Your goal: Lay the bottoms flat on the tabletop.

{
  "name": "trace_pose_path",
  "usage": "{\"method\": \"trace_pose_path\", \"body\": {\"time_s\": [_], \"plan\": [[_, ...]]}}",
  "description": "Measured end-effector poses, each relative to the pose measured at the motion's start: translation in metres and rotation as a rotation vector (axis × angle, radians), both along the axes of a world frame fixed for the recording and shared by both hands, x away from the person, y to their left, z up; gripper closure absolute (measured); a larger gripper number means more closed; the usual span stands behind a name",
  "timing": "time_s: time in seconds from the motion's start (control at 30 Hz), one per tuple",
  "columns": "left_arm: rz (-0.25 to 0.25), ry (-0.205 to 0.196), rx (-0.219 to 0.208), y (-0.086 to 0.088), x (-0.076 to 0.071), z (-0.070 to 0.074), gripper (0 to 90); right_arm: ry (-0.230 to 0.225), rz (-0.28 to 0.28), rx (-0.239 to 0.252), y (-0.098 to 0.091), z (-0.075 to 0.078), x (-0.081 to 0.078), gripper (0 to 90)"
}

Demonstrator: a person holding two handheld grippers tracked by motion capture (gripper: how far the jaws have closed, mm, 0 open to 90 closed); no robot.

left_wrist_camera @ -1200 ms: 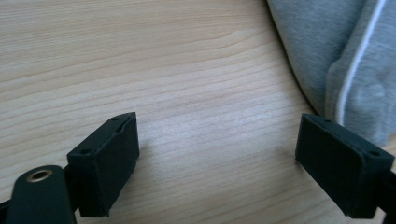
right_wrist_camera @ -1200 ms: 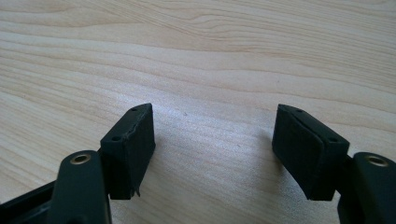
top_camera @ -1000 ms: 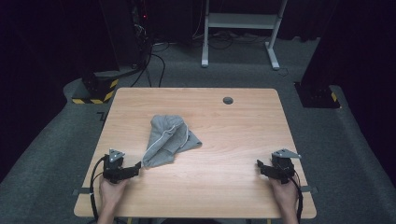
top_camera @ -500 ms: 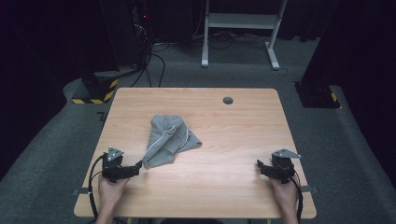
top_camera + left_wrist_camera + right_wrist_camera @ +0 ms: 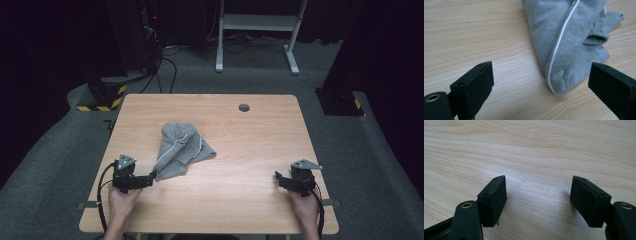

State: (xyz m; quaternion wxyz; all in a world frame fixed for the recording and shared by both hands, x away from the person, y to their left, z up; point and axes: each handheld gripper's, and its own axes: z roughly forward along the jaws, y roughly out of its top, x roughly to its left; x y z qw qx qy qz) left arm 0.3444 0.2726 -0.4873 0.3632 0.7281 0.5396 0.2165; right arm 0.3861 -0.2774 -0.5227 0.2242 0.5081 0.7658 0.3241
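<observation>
A crumpled grey garment (image 5: 181, 149) with a thin white trim line lies left of the table's middle. Its near corner (image 5: 560, 82) points toward my left gripper (image 5: 150, 177), which stands open at the front left, jaws spread wide just short of the cloth. Nothing is between those jaws (image 5: 541, 85). My right gripper (image 5: 278, 179) rests low at the front right, open over bare wood (image 5: 537, 195), far from the garment.
The wooden table (image 5: 260, 145) has a small dark round hole (image 5: 244, 107) near its far edge. Beyond the table stand a white metal frame (image 5: 257, 30), cables on the grey carpet, and black equipment with yellow-black striped feet (image 5: 102, 100).
</observation>
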Motion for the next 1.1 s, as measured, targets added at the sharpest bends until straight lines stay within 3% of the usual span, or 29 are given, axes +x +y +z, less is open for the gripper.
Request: {"method": "trace_pose_path", "body": {"time_s": [0.37, 0.53, 0.77, 1.1], "plan": [[-0.036, 0.004, 0.005, -0.009, 0.006, 0.006, 7.7, 0.001, 0.000, 0.000, 0.000, 0.000, 0.000, 29.0], [-0.052, 0.009, -0.031, -0.013, 0.009, 0.008, 9.2, 0.001, 0.000, 0.000, 0.000, 0.000, 0.000, 29.0], [-0.069, -0.002, -0.019, -0.019, 0.016, 0.014, 9.6, 0.001, 0.000, 0.000, 0.000, 0.000, 0.000, 29.0], [-0.090, 0.014, -0.009, -0.028, 0.028, 0.016, 10.2, 0.001, 0.001, 0.000, 0.000, 0.000, 0.000, 28.9]]}}
